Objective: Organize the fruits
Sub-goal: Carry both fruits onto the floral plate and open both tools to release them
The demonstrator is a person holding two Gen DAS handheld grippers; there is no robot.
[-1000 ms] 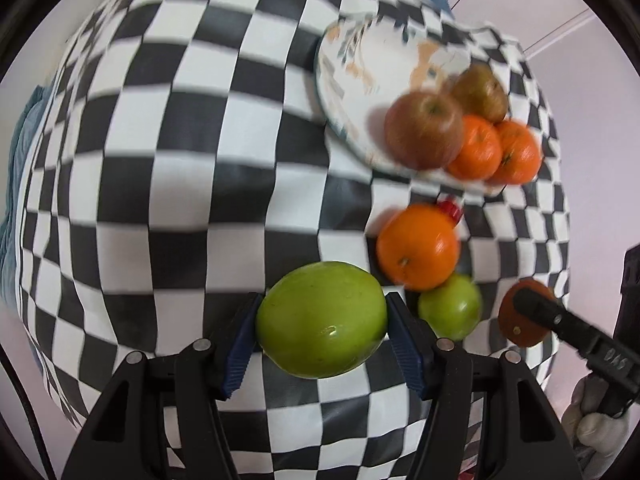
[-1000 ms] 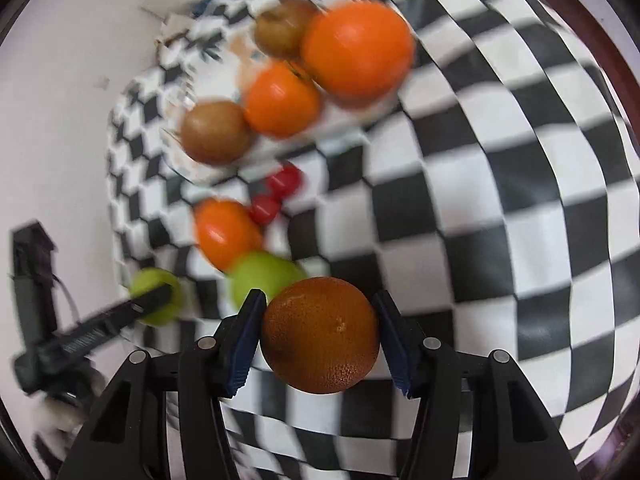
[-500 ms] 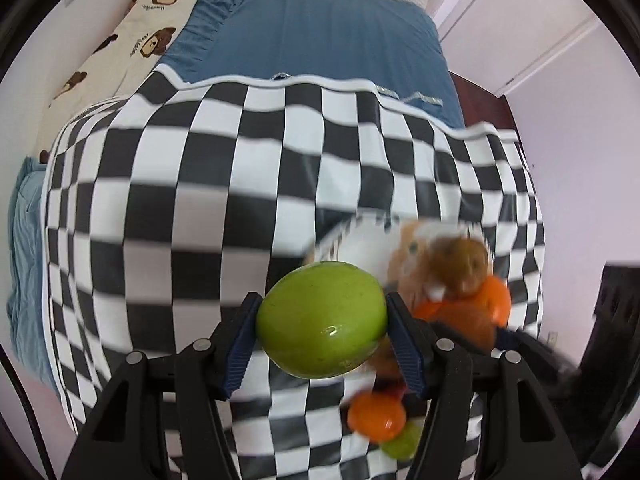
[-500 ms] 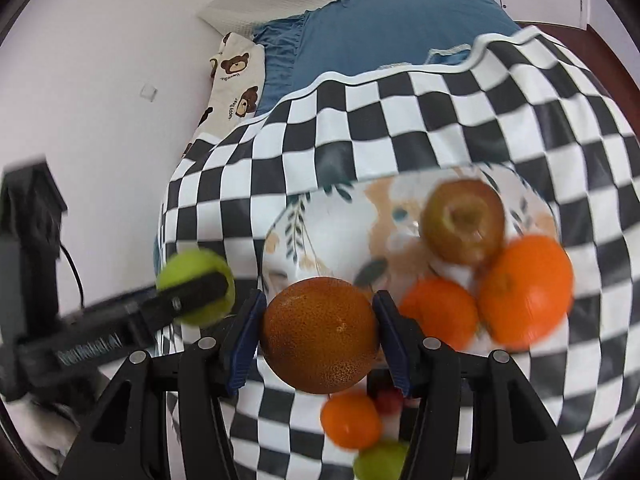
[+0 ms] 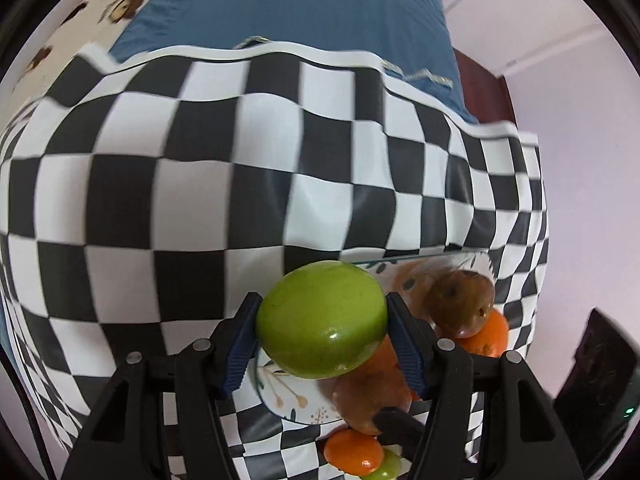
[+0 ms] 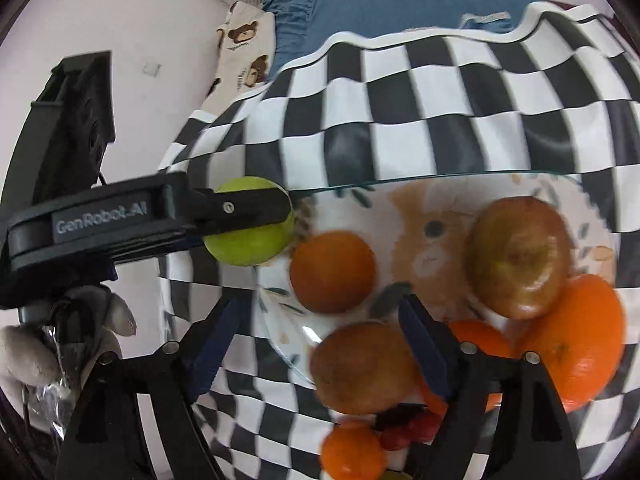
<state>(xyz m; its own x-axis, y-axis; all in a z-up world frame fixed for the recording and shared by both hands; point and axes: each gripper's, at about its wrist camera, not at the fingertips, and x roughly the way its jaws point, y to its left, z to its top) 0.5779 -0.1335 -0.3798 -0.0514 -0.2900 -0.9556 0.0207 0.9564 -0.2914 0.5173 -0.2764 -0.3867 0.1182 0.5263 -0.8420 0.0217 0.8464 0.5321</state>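
Checkered cloth, blue bedding, bear-print fabric.

A black-and-white checkered cloth with a white scalloped border covers the surface ahead of both hand-held grippers, and beyond its far edge lies blue bedding. A cream fabric printed with teddy bears sits at the far left beside it. Pale walls close in on either side, with dark wood trim at the far right.
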